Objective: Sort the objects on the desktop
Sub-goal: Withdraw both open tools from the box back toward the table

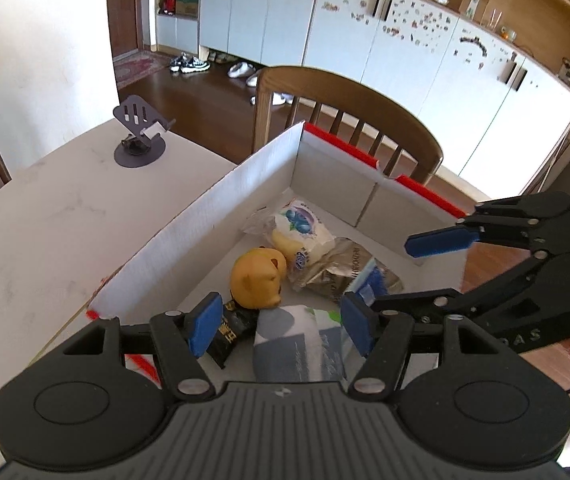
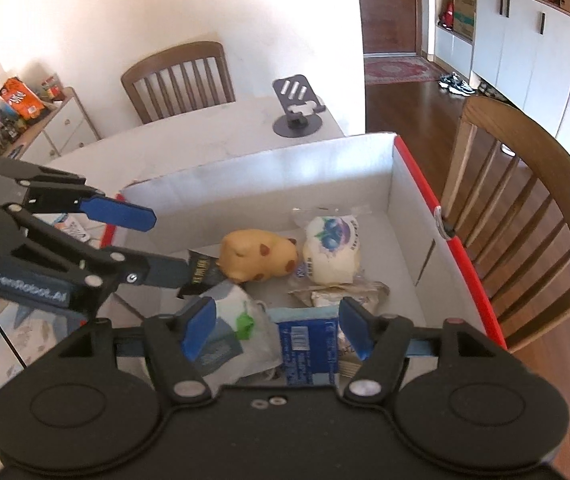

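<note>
A white cardboard box (image 1: 205,208) with red outer edges (image 2: 417,176) holds a tan bear toy (image 1: 259,280) (image 2: 259,256), a wrapped bun with a blueberry print (image 1: 301,232) (image 2: 331,250), a black sachet (image 2: 201,272), a silvery packet (image 1: 341,272), a blue packet (image 2: 305,340) and a grey-white pack (image 1: 293,344) (image 2: 237,320). My left gripper (image 1: 281,326) (image 2: 145,240) hangs open above the grey-white pack, its pads clear of it. My right gripper (image 2: 277,328) (image 1: 409,272) is open over the blue packet, holding nothing.
The box sits on a pale table (image 1: 45,220). A dark phone stand (image 1: 139,136) (image 2: 297,108) stands at the table's far end. A wooden chair (image 1: 349,96) (image 2: 525,184) is close behind the box, and another chair (image 2: 177,76) is at the wall.
</note>
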Demonstrator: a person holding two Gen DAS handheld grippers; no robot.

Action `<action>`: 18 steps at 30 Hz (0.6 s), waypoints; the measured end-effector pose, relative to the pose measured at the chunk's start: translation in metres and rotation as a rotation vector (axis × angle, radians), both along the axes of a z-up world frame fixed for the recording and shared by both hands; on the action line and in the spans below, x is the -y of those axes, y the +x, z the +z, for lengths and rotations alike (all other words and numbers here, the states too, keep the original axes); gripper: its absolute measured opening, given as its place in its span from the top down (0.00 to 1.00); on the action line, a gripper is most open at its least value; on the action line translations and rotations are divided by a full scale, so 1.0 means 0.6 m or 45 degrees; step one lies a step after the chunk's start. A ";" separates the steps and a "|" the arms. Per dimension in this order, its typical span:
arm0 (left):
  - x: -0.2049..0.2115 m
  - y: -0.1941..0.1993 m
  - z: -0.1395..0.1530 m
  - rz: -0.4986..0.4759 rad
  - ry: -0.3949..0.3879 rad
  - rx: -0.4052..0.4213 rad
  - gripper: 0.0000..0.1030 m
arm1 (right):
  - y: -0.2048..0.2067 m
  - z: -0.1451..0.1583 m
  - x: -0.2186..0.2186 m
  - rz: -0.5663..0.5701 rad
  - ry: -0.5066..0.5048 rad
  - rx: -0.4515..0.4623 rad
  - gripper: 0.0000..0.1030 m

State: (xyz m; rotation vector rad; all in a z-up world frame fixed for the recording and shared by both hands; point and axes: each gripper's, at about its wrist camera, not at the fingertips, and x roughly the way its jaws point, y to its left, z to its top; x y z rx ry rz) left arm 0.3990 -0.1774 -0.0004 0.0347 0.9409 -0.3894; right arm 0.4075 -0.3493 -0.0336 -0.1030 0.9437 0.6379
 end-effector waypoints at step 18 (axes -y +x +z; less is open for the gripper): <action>-0.093 -0.144 0.070 0.052 -0.108 0.109 0.28 | -0.103 0.066 -0.065 0.090 0.062 0.081 0.27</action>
